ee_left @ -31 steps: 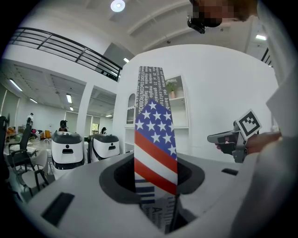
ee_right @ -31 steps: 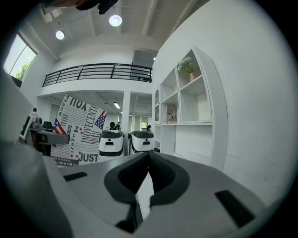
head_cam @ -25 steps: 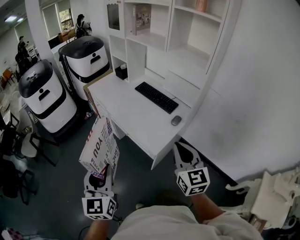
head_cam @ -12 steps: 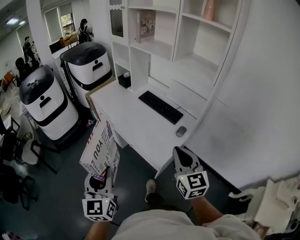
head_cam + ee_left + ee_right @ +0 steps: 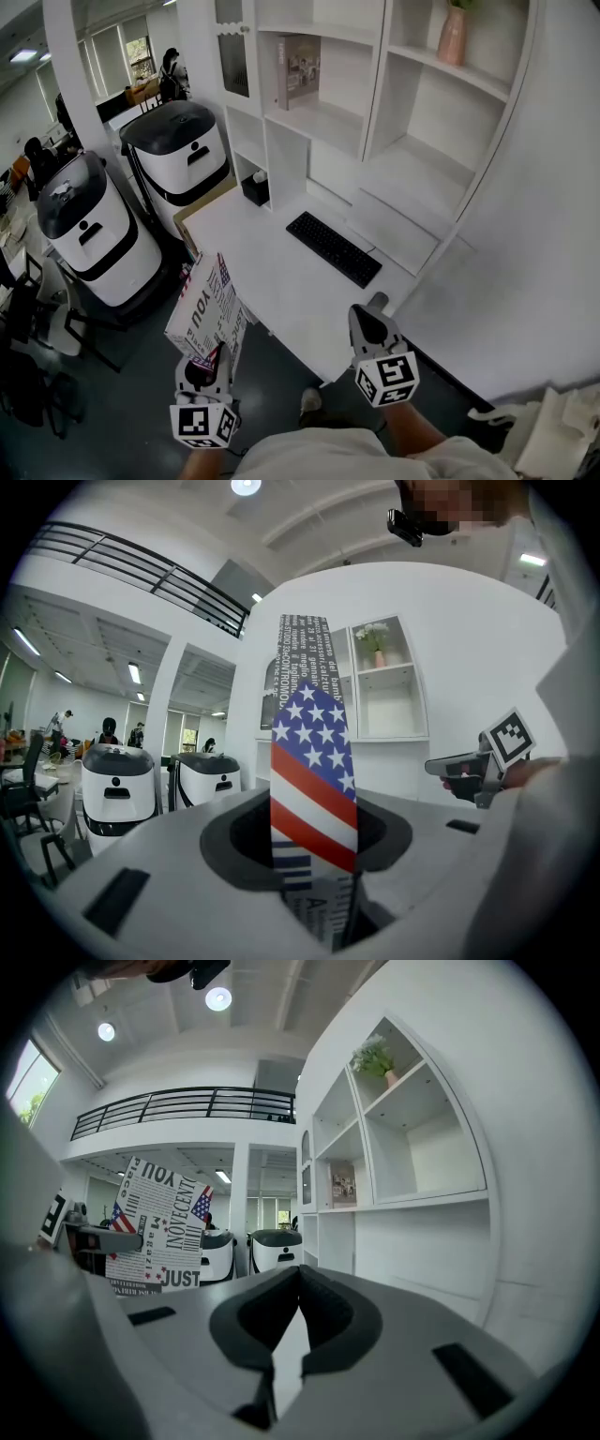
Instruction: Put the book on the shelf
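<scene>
My left gripper (image 5: 210,358) is shut on the lower edge of a book (image 5: 207,312) with black-and-white lettering and a stars-and-stripes spine. It holds the book upright and a little tilted, over the floor by the desk's front left corner. In the left gripper view the book's spine (image 5: 312,789) stands between the jaws. My right gripper (image 5: 368,322) is shut and empty, at the desk's front edge; the book (image 5: 159,1227) shows to its left. The white shelf unit (image 5: 323,127) rises behind the desk, with another book (image 5: 300,70) standing in an upper compartment.
The white desk (image 5: 272,281) carries a black keyboard (image 5: 334,249) and a small black box (image 5: 255,190). A pink vase (image 5: 453,35) stands on the top right shelf. Two white-and-black machines (image 5: 86,225) (image 5: 183,150) stand at the left, with chairs and people beyond.
The view has closed in on the desk and shelf, which now sit lower and larger in frame. Both grippers keep their places relative to me; the book stays in the left gripper.
</scene>
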The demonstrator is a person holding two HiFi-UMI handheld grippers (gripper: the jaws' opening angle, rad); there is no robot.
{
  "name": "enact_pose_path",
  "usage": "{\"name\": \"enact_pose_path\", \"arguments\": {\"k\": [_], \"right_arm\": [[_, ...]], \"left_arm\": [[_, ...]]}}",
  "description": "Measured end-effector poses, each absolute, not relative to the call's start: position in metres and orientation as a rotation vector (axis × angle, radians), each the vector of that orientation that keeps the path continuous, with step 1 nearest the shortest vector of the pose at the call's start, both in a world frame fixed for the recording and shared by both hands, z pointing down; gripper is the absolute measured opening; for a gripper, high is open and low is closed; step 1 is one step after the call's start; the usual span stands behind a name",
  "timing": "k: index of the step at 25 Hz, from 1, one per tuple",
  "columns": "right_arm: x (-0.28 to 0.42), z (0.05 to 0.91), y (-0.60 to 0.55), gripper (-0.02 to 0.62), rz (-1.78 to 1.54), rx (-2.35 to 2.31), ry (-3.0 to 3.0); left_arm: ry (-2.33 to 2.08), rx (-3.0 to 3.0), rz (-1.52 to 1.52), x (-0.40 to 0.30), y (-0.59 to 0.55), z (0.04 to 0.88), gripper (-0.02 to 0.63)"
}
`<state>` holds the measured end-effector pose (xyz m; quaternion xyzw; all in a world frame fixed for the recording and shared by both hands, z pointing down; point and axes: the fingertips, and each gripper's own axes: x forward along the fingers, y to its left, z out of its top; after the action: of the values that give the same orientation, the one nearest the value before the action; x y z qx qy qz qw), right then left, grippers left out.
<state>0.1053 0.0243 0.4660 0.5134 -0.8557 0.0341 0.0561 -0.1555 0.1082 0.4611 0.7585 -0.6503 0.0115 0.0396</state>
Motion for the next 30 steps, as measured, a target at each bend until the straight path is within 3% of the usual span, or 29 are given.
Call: {"name": "enact_pose_path", "arguments": {"k": [20,30], "right_arm": [[0.086,0.468,-0.095,0.003,0.112,1.473,-2.609],[0.092,0.466,-0.147,0.003,0.120,1.672,-2.478]], "left_arm": [[-1.986,2.344,0.030,-0.159,-0.038,0.454,0.149],[-1.855,2.467,-0.008,-0.177,-0.139,0.443,0.149]]}}
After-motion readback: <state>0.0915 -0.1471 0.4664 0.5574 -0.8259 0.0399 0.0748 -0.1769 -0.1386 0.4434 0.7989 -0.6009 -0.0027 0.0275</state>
